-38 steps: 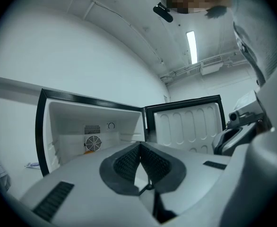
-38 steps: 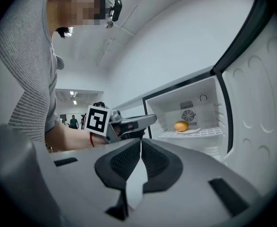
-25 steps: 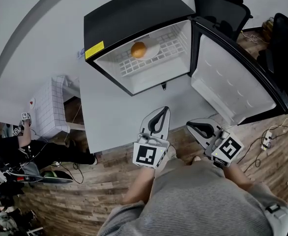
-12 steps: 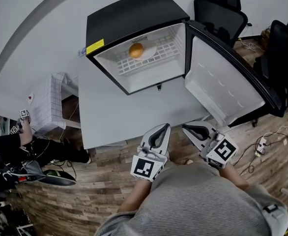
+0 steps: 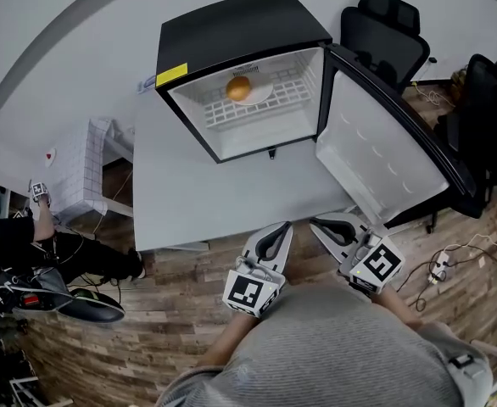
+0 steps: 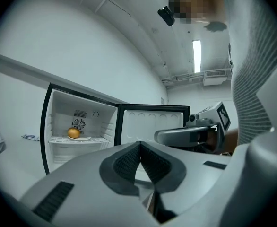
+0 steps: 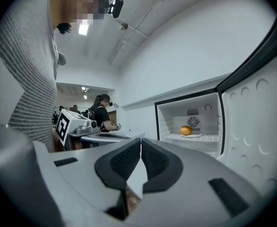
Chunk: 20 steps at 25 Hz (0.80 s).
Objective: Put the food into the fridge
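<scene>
A small black fridge (image 5: 231, 25) stands on a white table (image 5: 189, 193) with its door (image 5: 384, 155) swung wide to the right. Inside, an orange round food (image 5: 238, 88) rests on a white plate (image 5: 261, 91) on the wire shelf; the same food (image 6: 73, 133) shows in the left gripper view and again (image 7: 186, 130) in the right gripper view. My left gripper (image 5: 275, 233) hangs shut and empty off the table's near edge. My right gripper (image 5: 325, 225) is beside it, also shut with nothing between its pads.
Black office chairs (image 5: 384, 32) stand behind the open door. A white tiled box (image 5: 79, 176) sits left of the table, with a seated person (image 5: 28, 244) beyond it. Cables and a power strip (image 5: 439, 265) lie on the wooden floor at right.
Both grippers have drawn back from the fridge toward my body, off the table's near edge. The food and plate stay on the shelf, the door stays wide.
</scene>
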{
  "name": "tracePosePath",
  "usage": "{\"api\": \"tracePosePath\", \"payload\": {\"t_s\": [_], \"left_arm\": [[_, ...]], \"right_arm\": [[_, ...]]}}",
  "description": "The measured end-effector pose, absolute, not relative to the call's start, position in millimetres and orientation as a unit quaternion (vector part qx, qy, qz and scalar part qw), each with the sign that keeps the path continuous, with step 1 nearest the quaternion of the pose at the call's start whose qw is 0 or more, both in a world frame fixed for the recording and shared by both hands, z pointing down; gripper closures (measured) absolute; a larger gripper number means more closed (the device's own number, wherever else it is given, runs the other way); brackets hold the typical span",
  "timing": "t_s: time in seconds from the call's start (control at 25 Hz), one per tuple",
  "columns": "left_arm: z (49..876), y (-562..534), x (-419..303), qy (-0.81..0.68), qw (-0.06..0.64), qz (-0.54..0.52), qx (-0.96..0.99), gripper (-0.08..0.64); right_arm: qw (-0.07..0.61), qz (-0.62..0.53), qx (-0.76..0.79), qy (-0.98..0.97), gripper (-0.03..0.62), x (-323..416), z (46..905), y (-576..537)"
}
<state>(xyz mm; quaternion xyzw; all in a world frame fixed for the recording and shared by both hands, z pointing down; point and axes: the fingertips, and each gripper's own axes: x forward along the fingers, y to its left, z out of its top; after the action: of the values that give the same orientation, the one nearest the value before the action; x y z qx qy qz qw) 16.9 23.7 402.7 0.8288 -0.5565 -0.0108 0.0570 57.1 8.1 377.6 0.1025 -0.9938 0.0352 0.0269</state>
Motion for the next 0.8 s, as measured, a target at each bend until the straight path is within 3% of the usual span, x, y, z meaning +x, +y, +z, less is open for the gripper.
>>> {"api": "tracePosePath", "payload": {"t_s": [0.8], "left_arm": [[397,10,9,-0.554,0.052,-0.018,0.831,0.549]], "right_arm": [[0.035,0.004,0.085,-0.996,0.58,44,373,6]]}}
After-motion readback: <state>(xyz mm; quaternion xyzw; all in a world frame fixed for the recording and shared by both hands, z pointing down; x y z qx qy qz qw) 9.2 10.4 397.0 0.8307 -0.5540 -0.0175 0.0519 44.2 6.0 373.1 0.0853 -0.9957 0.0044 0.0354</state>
